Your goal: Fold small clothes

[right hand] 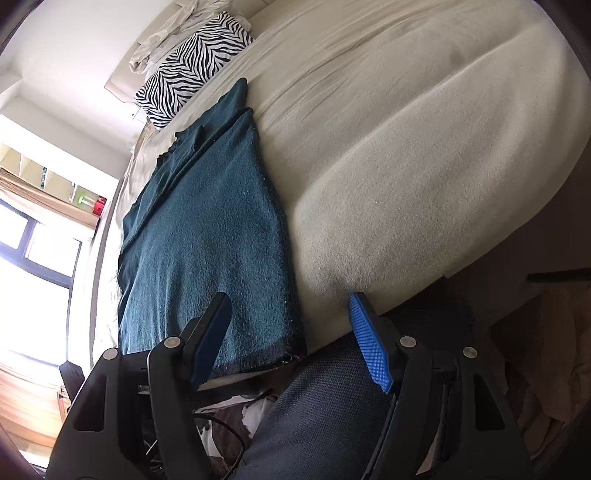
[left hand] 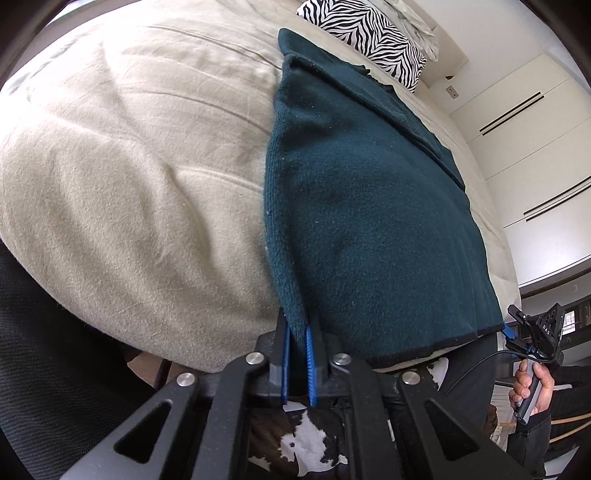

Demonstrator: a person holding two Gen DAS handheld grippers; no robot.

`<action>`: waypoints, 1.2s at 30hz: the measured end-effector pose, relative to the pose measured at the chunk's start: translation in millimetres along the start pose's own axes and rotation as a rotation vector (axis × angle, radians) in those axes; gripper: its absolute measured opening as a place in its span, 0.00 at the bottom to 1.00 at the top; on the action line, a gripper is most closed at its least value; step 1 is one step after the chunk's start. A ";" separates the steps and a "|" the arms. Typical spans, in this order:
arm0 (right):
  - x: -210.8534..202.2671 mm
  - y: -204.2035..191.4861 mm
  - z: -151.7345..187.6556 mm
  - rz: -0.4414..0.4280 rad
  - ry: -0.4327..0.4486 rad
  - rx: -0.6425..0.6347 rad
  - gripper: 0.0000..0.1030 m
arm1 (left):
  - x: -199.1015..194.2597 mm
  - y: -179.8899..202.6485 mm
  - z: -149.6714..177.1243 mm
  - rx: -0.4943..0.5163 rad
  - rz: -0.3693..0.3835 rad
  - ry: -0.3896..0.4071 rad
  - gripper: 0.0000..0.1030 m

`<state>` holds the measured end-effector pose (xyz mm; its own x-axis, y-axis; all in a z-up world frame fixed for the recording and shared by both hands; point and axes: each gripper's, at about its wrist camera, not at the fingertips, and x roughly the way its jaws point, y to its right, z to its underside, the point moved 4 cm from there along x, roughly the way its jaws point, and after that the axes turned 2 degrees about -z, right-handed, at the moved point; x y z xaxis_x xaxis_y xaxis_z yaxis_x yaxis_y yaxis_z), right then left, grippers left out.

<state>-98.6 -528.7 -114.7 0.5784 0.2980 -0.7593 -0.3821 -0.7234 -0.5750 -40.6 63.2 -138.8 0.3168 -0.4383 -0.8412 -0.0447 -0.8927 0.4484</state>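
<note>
Since the dark teal knitted garment (left hand: 369, 206) lies flat on the beige blanket-covered bed (left hand: 147, 166) with its long axis running from the near bed edge away toward the pillow, any fold, I'd judge, has to start from the near hem, and that is where both grippers are. Its near left corner is pinched between the blue pads of the left gripper (left hand: 298, 347), whose jaws are drawn together on the cloth. On the other side, the right gripper (right hand: 291, 314) stands wide and holds nothing; the garment's near right corner (right hand: 291, 350) sits between its fingers, with one finger (right hand: 210, 332) over the cloth and the blue-padded one (right hand: 369, 343) over bare blanket, apparently not touching. So the left hand is ahead and the right has yet to close.

By count: one teal garment, one bed, two grippers, one zebra-striped pillow (right hand: 192, 66) at the far end, and one crumpled pale cloth (right hand: 166, 33) behind it.
</note>
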 end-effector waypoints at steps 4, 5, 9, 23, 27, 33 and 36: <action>3.5 -3.5 -1.6 -0.014 -0.051 0.002 0.61 | -2.5 1.4 -1.0 0.005 0.007 0.006 0.07; 5.5 -4.4 -1.0 -0.018 -0.072 0.004 0.59 | -2.8 1.6 -0.9 0.006 0.008 0.007 0.07; 13.1 -5.5 0.8 -0.037 -0.126 0.020 0.38 | -2.8 1.3 -0.6 0.007 0.010 0.009 0.07; -5.0 -47.7 -12.4 -0.216 -0.059 -0.007 0.07 | -41.4 8.0 -26.5 -0.106 0.258 0.062 0.06; -10.4 -66.5 -32.7 -0.324 -0.020 0.023 0.07 | -61.5 9.8 -52.0 -0.157 0.357 0.125 0.06; -4.0 -96.0 -75.2 -0.429 0.039 0.051 0.06 | -75.4 16.0 -103.4 -0.211 0.446 0.204 0.06; 2.6 -113.0 -101.2 -0.450 0.076 0.040 0.07 | -74.2 18.9 -131.0 -0.216 0.448 0.233 0.06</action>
<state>19.0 -509.2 -20.9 0.7438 0.5295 -0.4079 -0.1076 -0.5074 -0.8550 59.1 92.5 -28.3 0.5137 -0.7143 -0.4752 -0.0361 -0.5714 0.8198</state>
